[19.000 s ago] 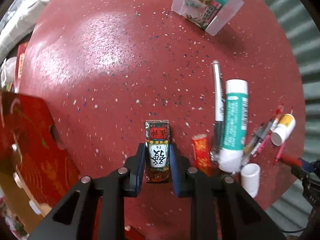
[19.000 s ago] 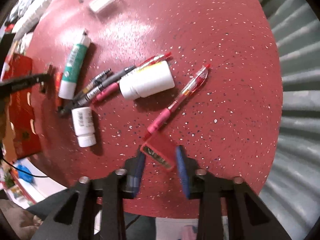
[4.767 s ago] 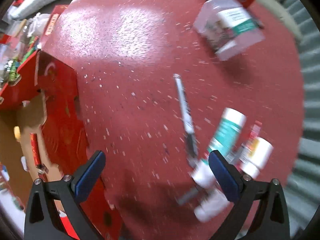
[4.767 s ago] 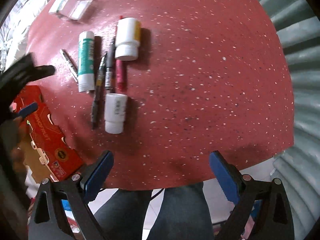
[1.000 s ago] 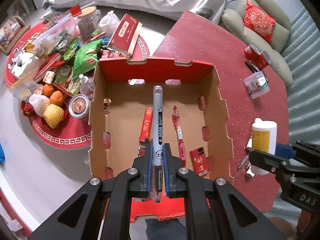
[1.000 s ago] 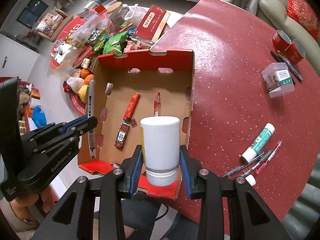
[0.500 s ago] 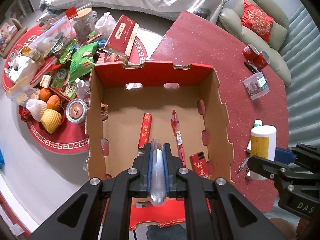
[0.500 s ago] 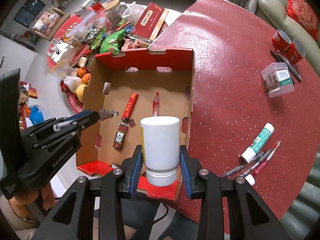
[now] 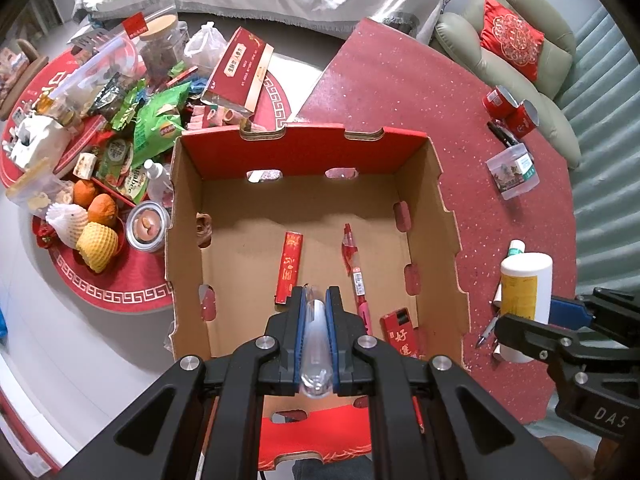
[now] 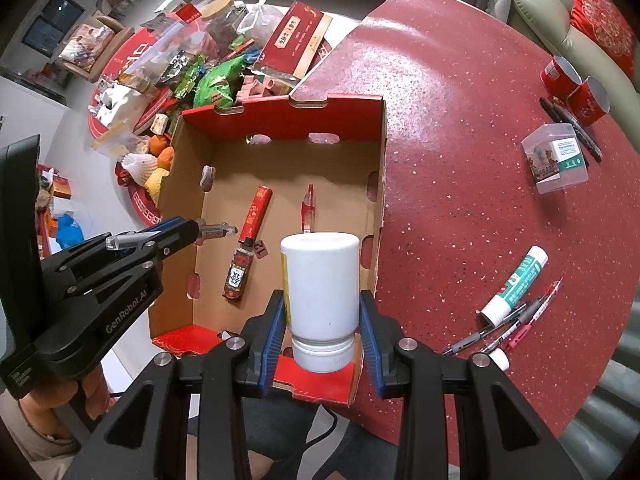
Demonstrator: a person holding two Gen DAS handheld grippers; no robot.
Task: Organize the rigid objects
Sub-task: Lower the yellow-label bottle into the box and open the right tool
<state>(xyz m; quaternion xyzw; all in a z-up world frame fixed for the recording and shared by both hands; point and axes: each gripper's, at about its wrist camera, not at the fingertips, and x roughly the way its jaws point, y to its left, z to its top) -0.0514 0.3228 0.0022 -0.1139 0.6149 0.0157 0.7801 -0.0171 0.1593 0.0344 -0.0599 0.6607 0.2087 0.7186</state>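
Left gripper [image 9: 316, 312] at lower centre of the left wrist view, fingers clamped narrow on a pen [image 9: 316, 344], pointing almost straight down over the cardboard box [image 9: 304, 148]. Best to lower it near the box floor, between the red stick [image 9: 289, 266] and red pen [image 9: 354, 270], before letting go so it doesn't bounce. Right gripper [image 10: 322, 316], lower centre of its view, fingers holding a white bottle [image 10: 320, 280] above the box's right side; release it low, clear of the wall.
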